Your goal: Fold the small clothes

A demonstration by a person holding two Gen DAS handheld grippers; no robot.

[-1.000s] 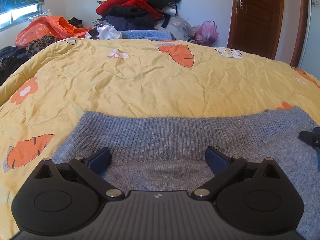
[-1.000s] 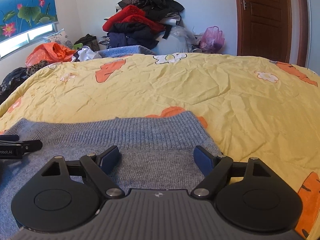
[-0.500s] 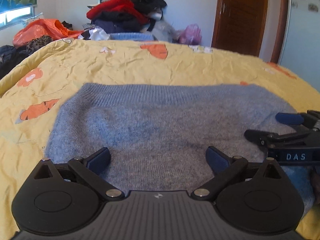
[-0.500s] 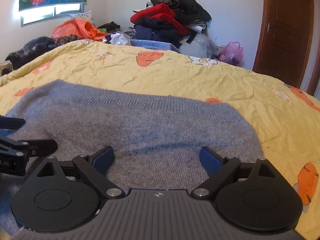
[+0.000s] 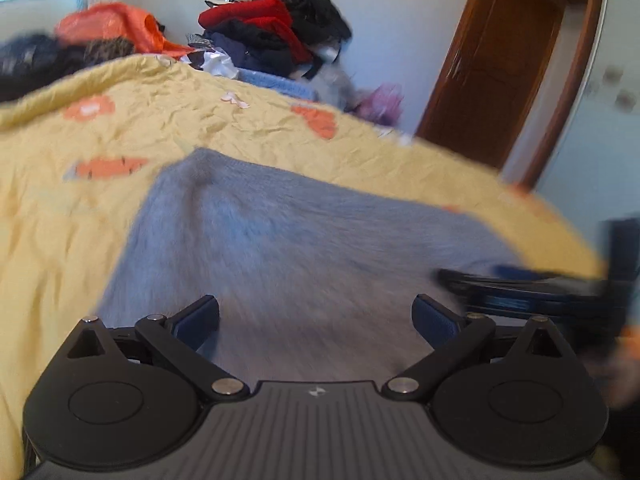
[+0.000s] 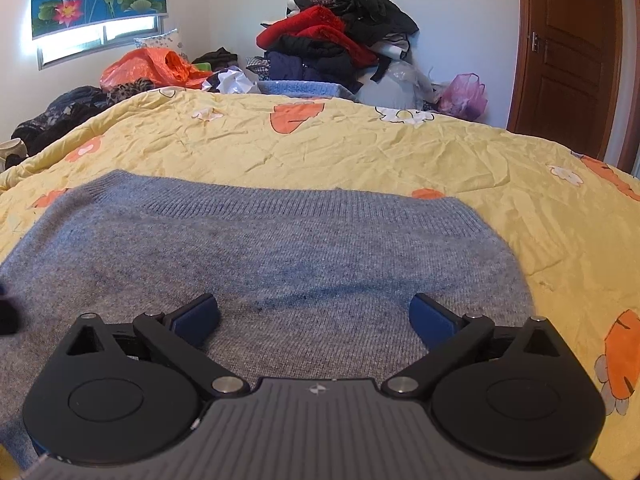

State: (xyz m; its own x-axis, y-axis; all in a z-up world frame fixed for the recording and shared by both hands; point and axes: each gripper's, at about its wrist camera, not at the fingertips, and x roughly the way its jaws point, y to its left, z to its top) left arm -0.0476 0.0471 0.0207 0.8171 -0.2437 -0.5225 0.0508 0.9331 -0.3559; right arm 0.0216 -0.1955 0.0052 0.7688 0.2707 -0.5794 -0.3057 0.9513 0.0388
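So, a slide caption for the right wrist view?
Open right claw above a folded grey knitted sweater on a yellow carrot-print quilt.

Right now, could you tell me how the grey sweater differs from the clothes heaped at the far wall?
The grey sweater lies spread flat on the yellow quilt; the clothes heap is bunched and stacked high. The sweater is one grey knit; the heap mixes red, black and dark blue pieces. Both are soft garments, untouched by either gripper.

walls white [image 6: 224,8] | door brown wood [image 6: 568,48] | window sunlit [image 6: 96,38]
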